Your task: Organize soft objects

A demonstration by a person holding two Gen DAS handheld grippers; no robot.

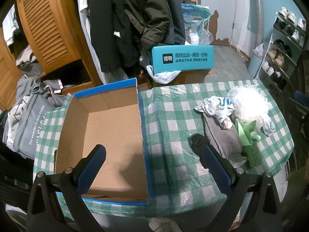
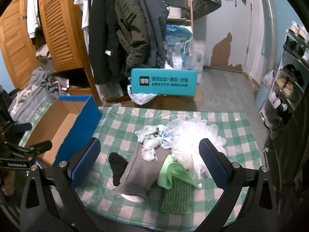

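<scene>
An empty blue-edged cardboard box [image 1: 115,127] sits on the left of the green checked table [image 1: 173,104]; it also shows in the right wrist view [image 2: 63,123]. A pile of soft things lies to its right: a grey sock [image 2: 135,174], a black sock [image 2: 116,166], a white mesh sponge [image 2: 193,135], a light green cloth [image 2: 173,172], a green knitted pad [image 2: 176,197] and crumpled white socks [image 2: 150,141]. My left gripper [image 1: 154,166] is open over the box's right wall. My right gripper [image 2: 149,162] is open above the pile, holding nothing.
A teal box [image 1: 182,59] stands beyond the table's far edge. Coats [image 1: 125,19] hang behind, with a wooden wardrobe [image 1: 50,29] at left. A grey bag [image 1: 30,123] sits left of the table. A shoe rack [image 1: 285,44] lines the right wall.
</scene>
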